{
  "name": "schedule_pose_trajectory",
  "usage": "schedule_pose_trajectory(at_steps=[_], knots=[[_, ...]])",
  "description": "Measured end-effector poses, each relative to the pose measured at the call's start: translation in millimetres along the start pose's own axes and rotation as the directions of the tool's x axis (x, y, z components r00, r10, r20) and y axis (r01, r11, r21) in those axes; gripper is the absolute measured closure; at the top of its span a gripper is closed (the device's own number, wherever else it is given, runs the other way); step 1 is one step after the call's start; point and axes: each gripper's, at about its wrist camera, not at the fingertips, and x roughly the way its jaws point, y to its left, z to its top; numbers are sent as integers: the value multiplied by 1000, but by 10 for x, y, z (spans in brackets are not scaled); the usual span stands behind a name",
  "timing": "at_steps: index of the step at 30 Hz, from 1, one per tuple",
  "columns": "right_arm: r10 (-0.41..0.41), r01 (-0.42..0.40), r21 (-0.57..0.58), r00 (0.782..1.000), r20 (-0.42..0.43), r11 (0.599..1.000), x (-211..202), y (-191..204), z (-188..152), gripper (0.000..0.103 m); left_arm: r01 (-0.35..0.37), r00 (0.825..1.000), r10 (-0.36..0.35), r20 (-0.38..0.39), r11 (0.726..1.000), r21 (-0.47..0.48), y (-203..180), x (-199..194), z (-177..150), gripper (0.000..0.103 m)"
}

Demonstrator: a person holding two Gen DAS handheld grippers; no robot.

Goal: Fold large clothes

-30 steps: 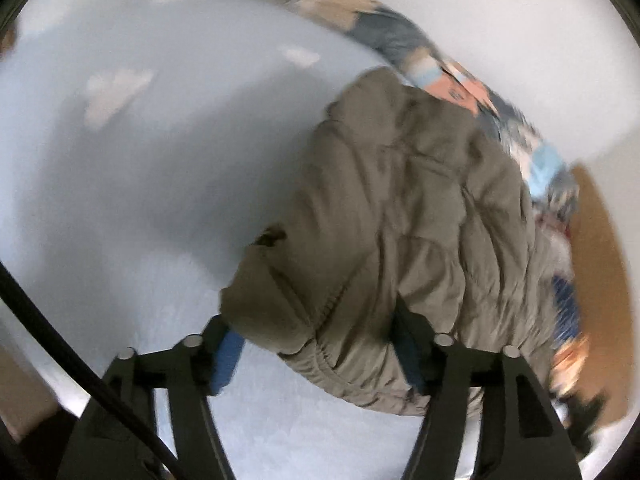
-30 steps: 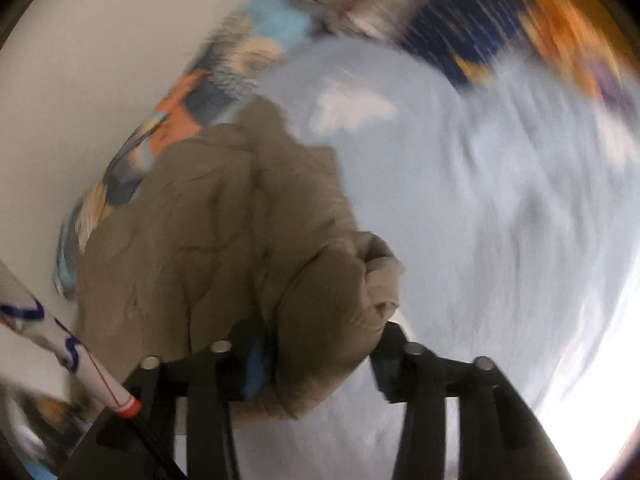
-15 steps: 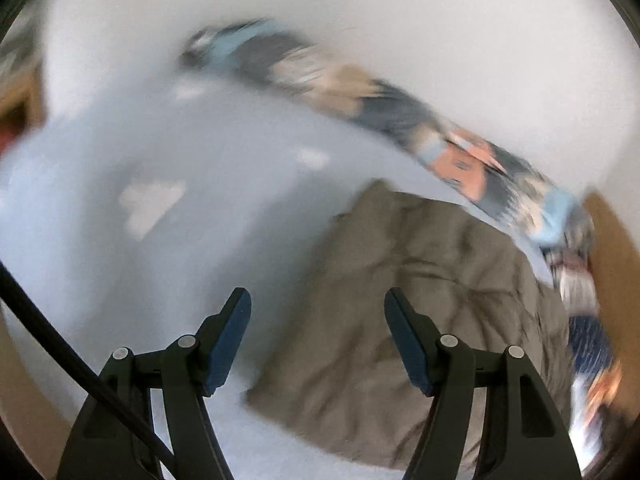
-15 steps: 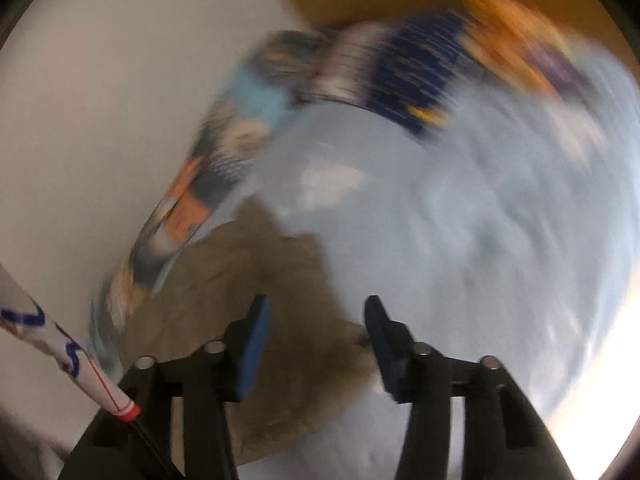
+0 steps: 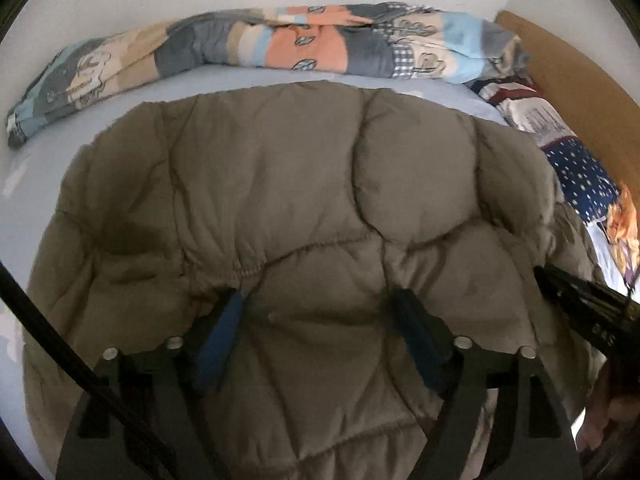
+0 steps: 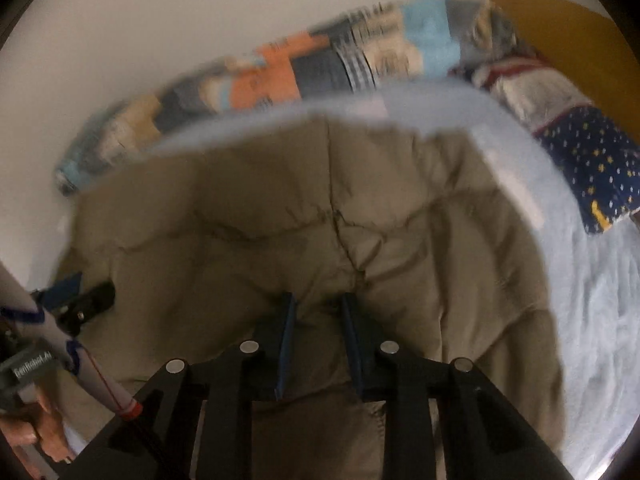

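An olive quilted jacket point(image 5: 304, 168) lies spread on the light blue bed sheet point(image 5: 224, 76). My left gripper point(image 5: 318, 296) is pressed down onto its near part. Its jaws are opening, and a puffy bulge of jacket sits between the blue pads point(image 5: 218, 340) without being pinched. In the right wrist view the jacket point(image 6: 280, 200) fills the middle. My right gripper point(image 6: 317, 298) is closing, its narrow jaws pinching a raised fold of the jacket. The left gripper point(image 6: 86, 300) shows at that view's left edge, over the jacket's side.
A rolled patchwork duvet point(image 5: 280, 40) lies along the white wall at the back. A dark blue star-print pillow point(image 5: 580, 176) and a wooden headboard point(image 5: 580, 80) are at the right. A person's hand point(image 6: 40, 420) shows at the lower left of the right wrist view.
Both grippers let go of the bunched jacket parts they held up, swung across the bed, and now sit low on the flattened jacket. The right one has narrowed onto a fold.
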Motion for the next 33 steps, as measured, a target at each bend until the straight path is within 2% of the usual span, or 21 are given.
schedule_pose_trajectory(at_steps=[2, 4, 6, 8, 10, 14, 16, 17, 20, 22, 25, 28, 31, 33], knots=[[-14, 14, 7, 1000, -12, 1000, 56, 6, 27, 77, -14, 1000, 14, 7, 1000, 8, -27, -10, 15, 22], [-22, 22, 17, 1000, -9, 1000, 52, 14, 59, 77, -2, 998, 2, 62, 1000, -1, -37, -125, 48, 22], [-7, 5, 28, 997, 71, 1000, -101, 65, 170, 77, 22, 994, -21, 107, 1000, -11, -20, -242, 59, 22], [-5, 2, 12, 979, 204, 1000, -337, 136, 304, 77, 21, 988, -13, 156, 999, -48, 45, -335, 110, 22], [7, -16, 38, 969, 246, 999, -348, 129, 384, 77, 0, 986, 13, 163, 997, -78, 121, -337, 135, 22], [2, -20, 106, 987, 164, 994, 14, 140, 427, 77, -59, 994, 68, 82, 993, -103, 256, -129, 82, 22], [8, -15, 134, 998, 60, 991, 268, 132, 414, 77, -51, 995, 59, 81, 994, -100, 274, -123, 68, 22], [3, -10, 143, 999, 52, 990, 305, 134, 403, 77, -56, 994, 65, 88, 994, -99, 282, -167, 53, 22], [-22, 12, 109, 995, 95, 994, 139, 259, 398, 77, -55, 988, 65, 139, 996, -74, 213, -354, 18, 22], [11, -21, 61, 985, 170, 998, -113, 430, 342, 77, -48, 979, 59, 194, 997, -56, 134, -561, -59, 22], [54, -50, -29, 981, 188, 998, -340, 676, 163, 77, -56, 974, 63, 219, 998, -37, 45, -792, -245, 22], [69, -59, -61, 982, 176, 996, -555, 806, -88, 77, -49, 977, 53, 206, 999, -23, -34, -950, -428, 22], [48, -44, -26, 981, 188, 999, -780, 748, -271, 77, -64, 981, 62, 186, 998, 3, -104, -1101, -657, 22], [46, -47, 3, 980, 191, 999, -907, 665, -431, 71, -75, 984, 72, 161, 997, 12, -130, -1169, -804, 22]])
